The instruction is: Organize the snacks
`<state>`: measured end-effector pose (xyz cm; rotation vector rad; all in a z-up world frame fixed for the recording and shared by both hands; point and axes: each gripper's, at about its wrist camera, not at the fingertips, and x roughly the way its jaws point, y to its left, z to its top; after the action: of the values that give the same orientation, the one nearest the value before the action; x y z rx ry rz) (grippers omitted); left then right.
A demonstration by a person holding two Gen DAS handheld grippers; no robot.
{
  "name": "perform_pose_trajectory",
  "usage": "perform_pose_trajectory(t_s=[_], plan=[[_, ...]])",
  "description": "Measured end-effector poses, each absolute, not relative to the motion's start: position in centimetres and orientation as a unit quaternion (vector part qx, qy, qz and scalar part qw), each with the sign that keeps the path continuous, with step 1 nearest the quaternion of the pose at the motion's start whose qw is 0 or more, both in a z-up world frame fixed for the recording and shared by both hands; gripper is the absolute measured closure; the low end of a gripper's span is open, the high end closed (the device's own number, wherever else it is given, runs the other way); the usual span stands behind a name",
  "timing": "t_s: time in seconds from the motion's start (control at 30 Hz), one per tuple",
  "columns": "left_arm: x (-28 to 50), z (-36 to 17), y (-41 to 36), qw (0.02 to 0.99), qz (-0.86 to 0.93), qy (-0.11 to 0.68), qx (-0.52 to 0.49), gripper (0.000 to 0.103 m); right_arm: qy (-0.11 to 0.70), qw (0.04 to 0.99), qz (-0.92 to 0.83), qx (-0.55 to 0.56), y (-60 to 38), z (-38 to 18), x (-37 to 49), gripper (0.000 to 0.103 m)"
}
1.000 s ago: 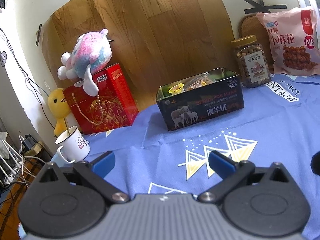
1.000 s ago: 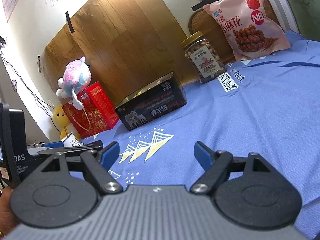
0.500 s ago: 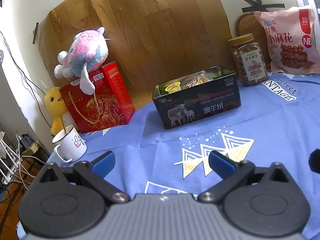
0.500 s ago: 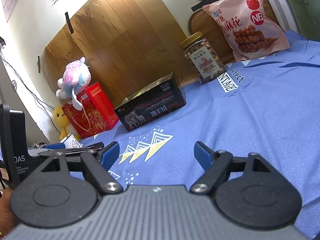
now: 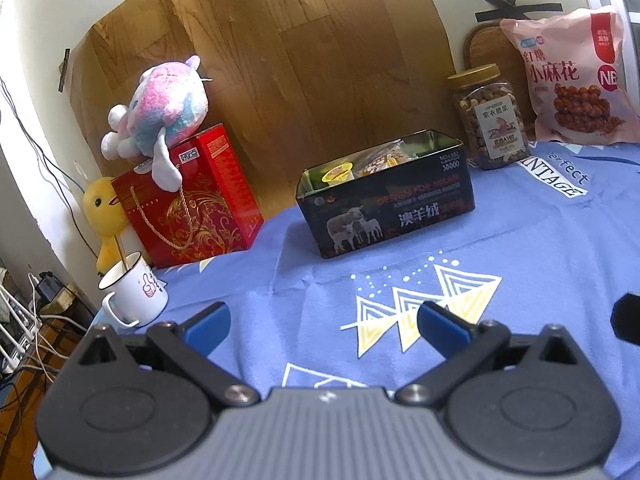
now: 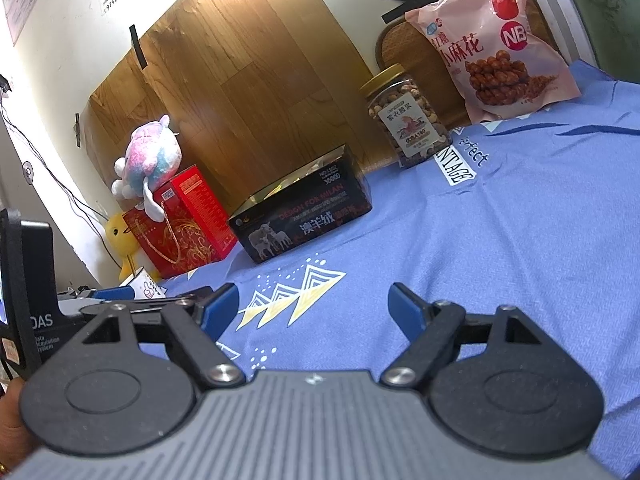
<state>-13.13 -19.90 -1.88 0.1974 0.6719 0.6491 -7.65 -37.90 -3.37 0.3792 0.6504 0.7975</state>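
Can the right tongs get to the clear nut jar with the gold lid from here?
Probably yes: the right tongs are open and empty, with only bare blue cloth between them and the clear gold-lidded nut jar.

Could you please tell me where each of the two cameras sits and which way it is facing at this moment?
Left wrist: on the left gripper, jaws open, low over the blue tablecloth, facing the black rectangular tin and wood-grain backboard.
Right wrist: on the right gripper, jaws open, lower, aimed left; the left gripper and a hand's edge show at left.
Shared: tin, clear nut jar, pink snack bag, red gift box.
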Motion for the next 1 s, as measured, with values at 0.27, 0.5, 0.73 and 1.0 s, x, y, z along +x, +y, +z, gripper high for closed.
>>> perform_pose_trajectory(t_s=[0.27,0.5,0.73,1.0], plan=[[-13.0,-2.14,-19.95,0.89,0.299,0.332,0.088,0.0,0.31,0.854,0.376,0.184,-38.12,-3.4,-7.41,0.019],[-13.01,-2.11,-20.13,0.891,0.296,0.333,0.086,0.0,0.31,0.854,0.376,0.184,-38.22,-3.43,-7.41,0.019],[-13.03,-2.15,-20.27,0.891,0.292,0.337,0.082,0.0,0.31,0.854,0.375,0.184,-38.25,-3.38,-7.39,0.019],[-12.9,-2.35,-19.96,0.893,0.272,0.354,0.05,0.0,0.311,0.854,0.373,0.185,-38.36,-3.43,-7.31,0.019]])
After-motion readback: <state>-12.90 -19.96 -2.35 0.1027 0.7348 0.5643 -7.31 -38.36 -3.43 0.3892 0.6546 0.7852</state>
